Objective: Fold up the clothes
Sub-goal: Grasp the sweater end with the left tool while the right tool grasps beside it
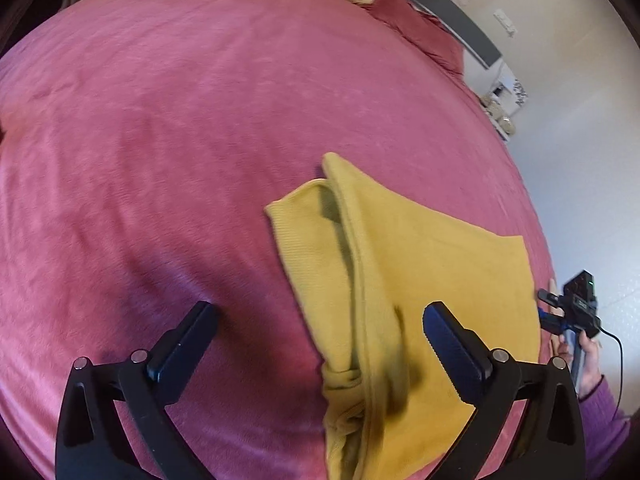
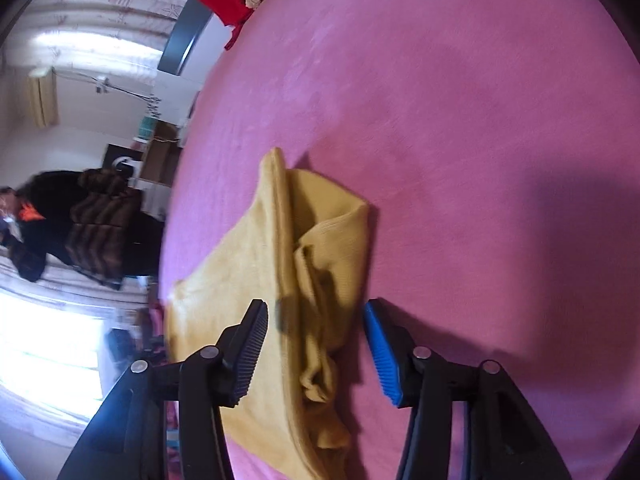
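on the left, the left gripper [image 1: 320, 332] hangs over the pink bedspread [image 1: 160, 140] with its fingers spread wide and nothing between the pads; the bunched near edge of the yellow garment [image 1: 400, 264] lies below the gap, untouched. the garment rests on the near right part of the bed, one flap laid over the body along a raised crease, so a first fold looks done. further right, the right gripper [image 2: 316, 346] is parted over the same rumpled edge, gripping nothing. smoothing and further folds seem left
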Demonstrator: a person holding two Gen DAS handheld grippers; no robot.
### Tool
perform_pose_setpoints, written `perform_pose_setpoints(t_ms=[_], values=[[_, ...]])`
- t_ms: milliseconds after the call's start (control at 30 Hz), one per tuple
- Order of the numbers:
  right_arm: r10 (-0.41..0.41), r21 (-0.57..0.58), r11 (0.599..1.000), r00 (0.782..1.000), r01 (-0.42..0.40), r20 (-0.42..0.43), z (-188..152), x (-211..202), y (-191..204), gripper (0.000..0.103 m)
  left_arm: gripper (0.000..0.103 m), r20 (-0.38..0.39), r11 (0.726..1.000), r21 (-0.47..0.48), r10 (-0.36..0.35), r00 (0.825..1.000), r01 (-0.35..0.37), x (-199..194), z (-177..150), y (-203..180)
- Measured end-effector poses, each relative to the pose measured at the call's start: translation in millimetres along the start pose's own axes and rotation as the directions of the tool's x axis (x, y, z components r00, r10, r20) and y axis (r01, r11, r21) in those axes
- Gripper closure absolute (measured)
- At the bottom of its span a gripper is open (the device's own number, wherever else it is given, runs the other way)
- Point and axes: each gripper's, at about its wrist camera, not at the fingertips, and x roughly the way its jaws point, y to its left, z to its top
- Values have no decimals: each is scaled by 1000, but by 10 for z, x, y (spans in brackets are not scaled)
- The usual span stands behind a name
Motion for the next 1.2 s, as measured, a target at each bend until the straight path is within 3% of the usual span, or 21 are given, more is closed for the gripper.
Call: perform_pose_setpoints(t_ms=[167, 333, 500, 600, 667, 700, 733, 767, 867, 1000, 1200], values=[[58, -25, 998, 998, -59, -39, 55, 180, 74, 43, 0, -34, 996, 18, -82, 996, 83, 101, 56, -113], [109, -46, 992, 989, -114, -105, 70, 384, 165, 43, 0, -55, 996, 46, -78, 995, 81, 177, 66, -153], [112, -36, 992, 985, -118, -134, 60, 492, 180, 43, 0, -11, 987, -73, -145, 989, 144, 147, 66, 21], [77, -32, 996, 987, -83, -143, 57, 512, 192, 53, 0, -14, 992, -45, -123, 992, 122, 163, 38, -14], [48, -26, 998, 988, -52, -144, 32, 537, 204, 79, 2, -32, 997, 32, -64, 997, 65, 179, 13, -129], [39, -28, 999, 990, -43, -138, 15, 546, 213, 79, 6, -38, 997, 70, -27, 999, 29, 183, -5, -180], [32, -32, 999, 991, -36, -130, -3, 553, 222, 80, 20, -36, 995, 99, 15, 999, -12, 179, -26, -212], [21, -37, 999, 992, -25, -122, -17, 548, 235, 80, 45, -25, 992, 114, 62, 998, -59, 165, -42, -225], [10, -34, 999, 995, -13, -98, -50, 512, 247, 81, 67, -13, 998, 61, 25, 1000, -24, 87, -54, -135], [36, -29, 999, 997, -38, -64, -96, 438, 263, 82, 78, 4, 999, 47, 6, 1000, -7, 36, -110, -166], [74, -17, 997, 997, -74, -25, -134, 279, 344, 82, 79, 91, 997, -36, -61, 994, 64, -224, -166, -145]])
